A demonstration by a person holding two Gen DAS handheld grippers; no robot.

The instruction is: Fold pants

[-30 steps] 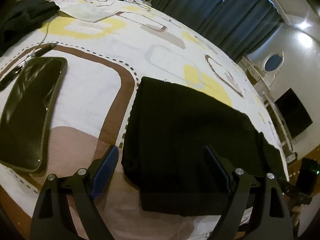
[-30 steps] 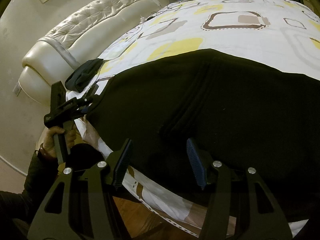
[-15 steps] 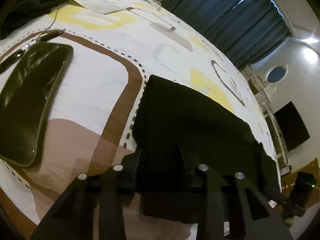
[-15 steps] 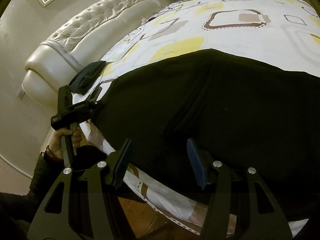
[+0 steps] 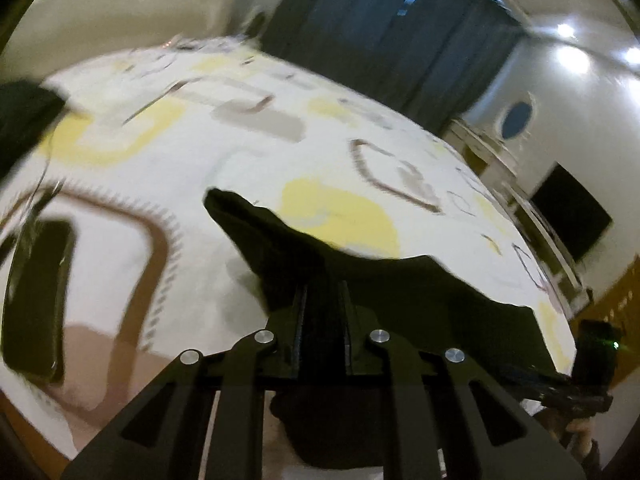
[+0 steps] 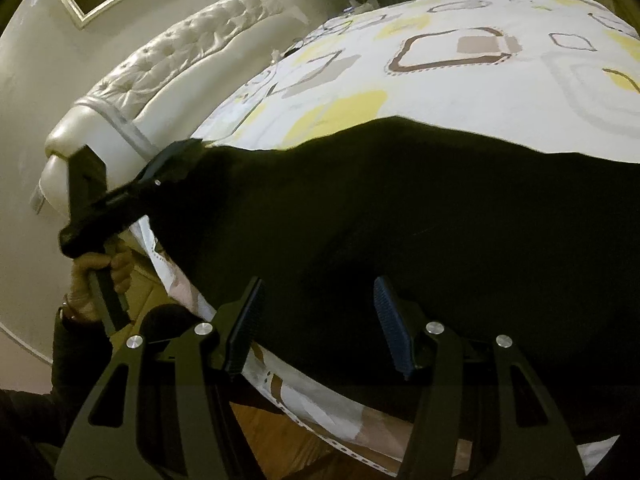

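Black pants point(image 6: 420, 216) lie on the patterned bed sheet point(image 6: 460, 88). In the left wrist view my left gripper point(image 5: 322, 300) is shut on the near left edge of the pants point(image 5: 400, 288) and holds that edge lifted above the sheet. In the right wrist view the left gripper point(image 6: 180, 160) shows at the left, raised with the cloth. My right gripper point(image 6: 316, 308) is open, its fingers over the near edge of the pants, holding nothing.
A dark phone-like slab point(image 5: 36, 296) and a cable lie on the sheet at the left. Another dark garment point(image 5: 20, 112) lies at the far left. A padded headboard point(image 6: 180, 64) stands behind. Curtains point(image 5: 380, 32), a shelf and a TV point(image 5: 572, 216) are to the right.
My left gripper closed on the pants' left edge and lifted it up off the sheet. My right gripper stayed open in place.
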